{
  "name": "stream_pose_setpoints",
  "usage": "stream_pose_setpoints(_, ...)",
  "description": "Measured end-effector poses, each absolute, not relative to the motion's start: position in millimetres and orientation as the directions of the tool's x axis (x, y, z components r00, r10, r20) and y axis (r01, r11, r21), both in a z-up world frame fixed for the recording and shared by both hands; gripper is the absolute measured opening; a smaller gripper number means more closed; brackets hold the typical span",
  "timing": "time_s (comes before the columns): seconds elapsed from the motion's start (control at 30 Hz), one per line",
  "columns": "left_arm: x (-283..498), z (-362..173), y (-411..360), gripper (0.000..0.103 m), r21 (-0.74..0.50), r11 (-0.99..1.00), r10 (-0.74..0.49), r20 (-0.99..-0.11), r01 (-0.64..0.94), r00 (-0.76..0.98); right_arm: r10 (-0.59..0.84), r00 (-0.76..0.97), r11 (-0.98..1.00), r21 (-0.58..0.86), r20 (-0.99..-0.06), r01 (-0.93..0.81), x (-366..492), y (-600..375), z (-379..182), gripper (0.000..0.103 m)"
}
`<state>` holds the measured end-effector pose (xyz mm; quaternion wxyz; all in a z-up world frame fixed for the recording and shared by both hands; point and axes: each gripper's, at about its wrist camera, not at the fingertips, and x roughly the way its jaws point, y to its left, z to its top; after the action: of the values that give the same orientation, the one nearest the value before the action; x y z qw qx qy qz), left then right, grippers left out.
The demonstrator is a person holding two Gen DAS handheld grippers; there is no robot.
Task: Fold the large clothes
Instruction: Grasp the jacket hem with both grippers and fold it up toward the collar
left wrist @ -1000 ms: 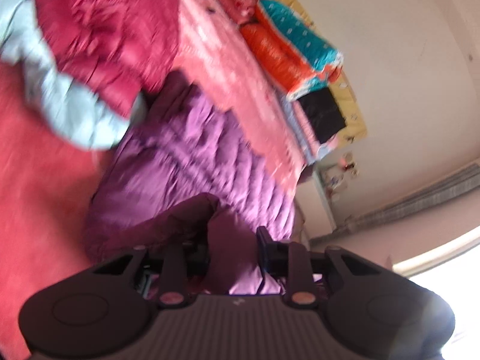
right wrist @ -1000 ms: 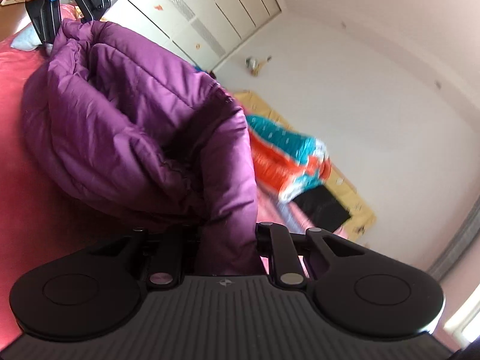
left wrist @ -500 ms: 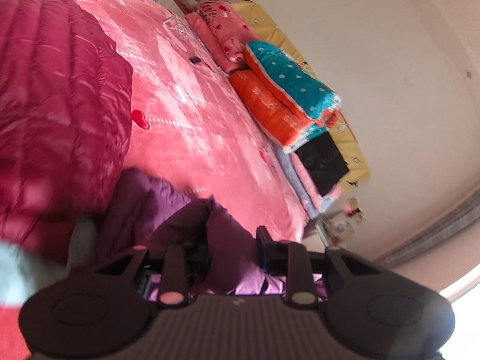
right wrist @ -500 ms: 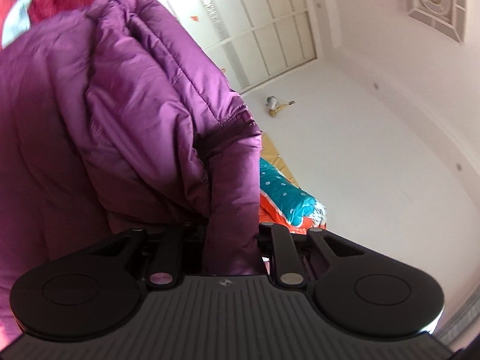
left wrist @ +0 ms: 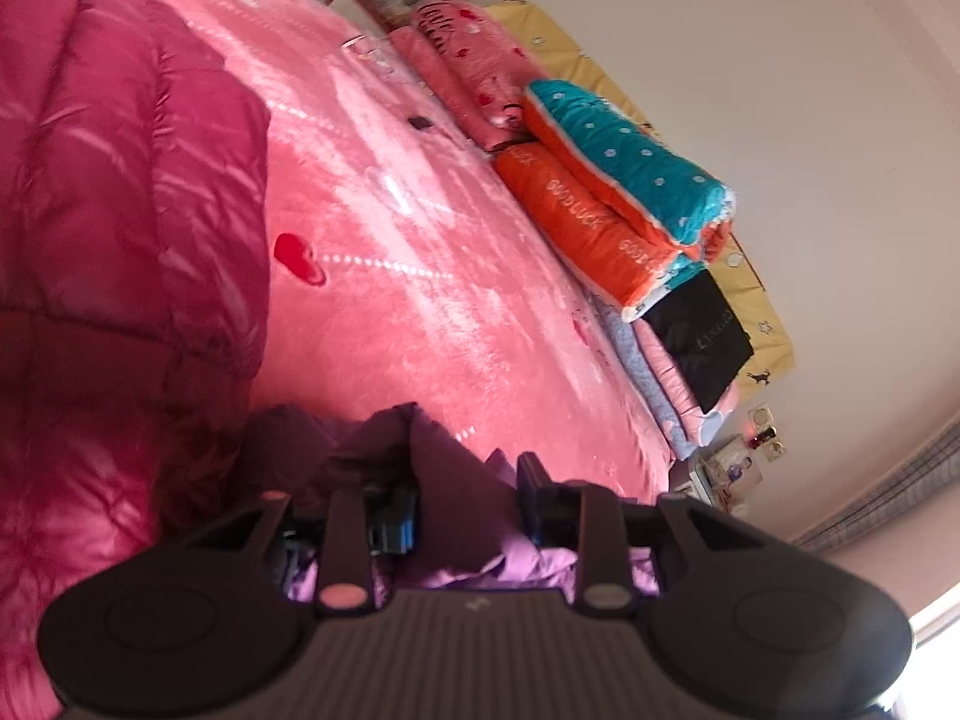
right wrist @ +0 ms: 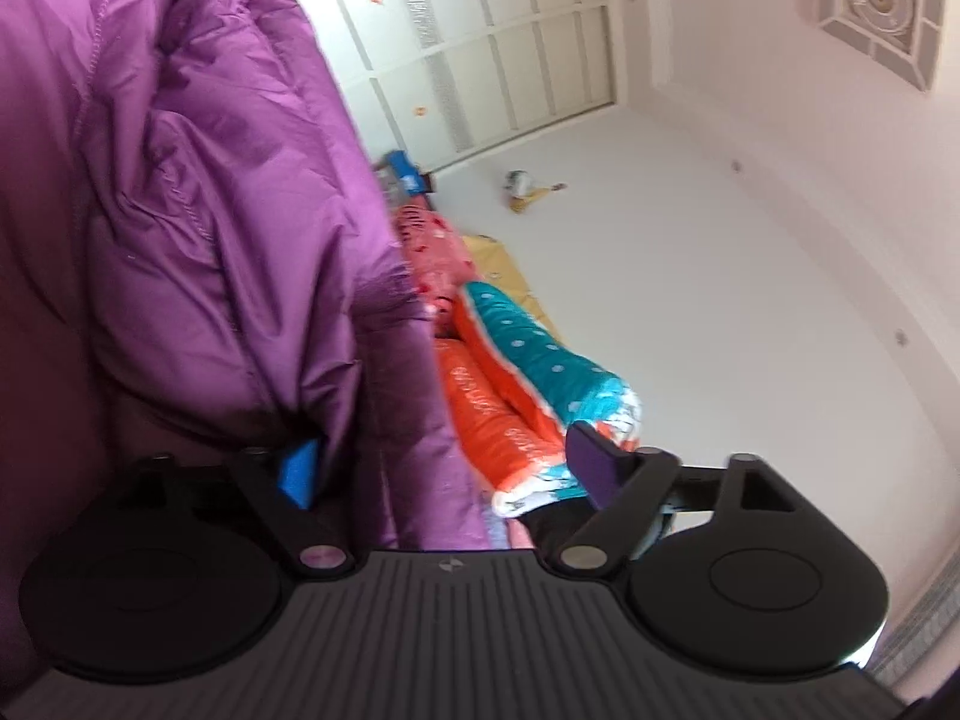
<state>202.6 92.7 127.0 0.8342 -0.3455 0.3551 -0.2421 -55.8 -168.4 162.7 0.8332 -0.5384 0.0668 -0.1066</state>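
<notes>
Left wrist view: the left gripper [left wrist: 468, 498] is clenched on a fold of the purple down jacket [left wrist: 444, 468]; only this bunched edge shows, the rest being hidden below the gripper body. A magenta quilted coat [left wrist: 120, 228] fills the left side, cut off by the frame edge, its full outline not readable. Both lie over a pink bedspread [left wrist: 432, 276] with a red heart motif [left wrist: 298, 258]. Along the far side of the bed sits a stack of folded bedding: a pink patterned quilt [left wrist: 468, 66], a teal dotted quilt [left wrist: 630, 162] on an orange one [left wrist: 576, 228], and a black folded cloth [left wrist: 702, 336]. A small dark item [left wrist: 420, 122] on the bedspread is too small to identify.

Right wrist view: the right gripper [right wrist: 444, 468] stands spread wide, released; the jacket [right wrist: 180, 210] hangs against its left finger [right wrist: 298, 474], and whether cloth rests on that pad cannot be told. The jacket blocks the whole left half of the view. Beyond it appear the teal quilt [right wrist: 540, 360], the orange quilt [right wrist: 492, 414], a white panelled wardrobe [right wrist: 480, 60] and a ceiling ornament [right wrist: 876, 0]. Motion blur softens all edges.
</notes>
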Motion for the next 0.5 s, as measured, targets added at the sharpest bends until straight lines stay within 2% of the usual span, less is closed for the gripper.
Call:
stream_pose_setpoints(0.17,194,146,98,0.037,-0.72,0.652,-0.663,-0.389,0.238,0.639,-0.249,0.968,0.395,-0.909,0.034,0.134,-62,-176,168,0.103)
stream_pose_setpoints(0.27,190,159,102,0.043,-0.691,0.67,-0.661,-0.391,0.27,0.64,-0.246,0.969,0.448,-0.888,-0.008,0.106,-51,-210,168,0.103)
stream_pose_setpoints(0.3,188,164,103,0.049,-0.673,0.688,-0.646,-0.399,0.27,0.651,-0.253,0.967,0.473,-0.877,-0.043,0.085,-50,-214,176,0.103)
stream_pose_setpoints(0.33,183,170,103,0.064,-0.637,0.721,-0.612,-0.405,0.271,0.679,-0.261,0.963,0.496,-0.866,-0.072,0.069,-41,-216,183,0.103)
stream_pose_setpoints(0.4,172,184,104,0.085,-0.532,0.807,-0.502,-0.39,0.256,0.772,-0.275,0.956,0.523,-0.851,-0.104,0.058,-37,-221,199,0.103)
stream_pose_setpoints(0.5,166,194,115,0.085,-0.515,0.818,-0.481,-0.372,0.255,0.794,-0.288,0.948,0.544,-0.838,-0.137,0.043,-29,-227,217,0.103)
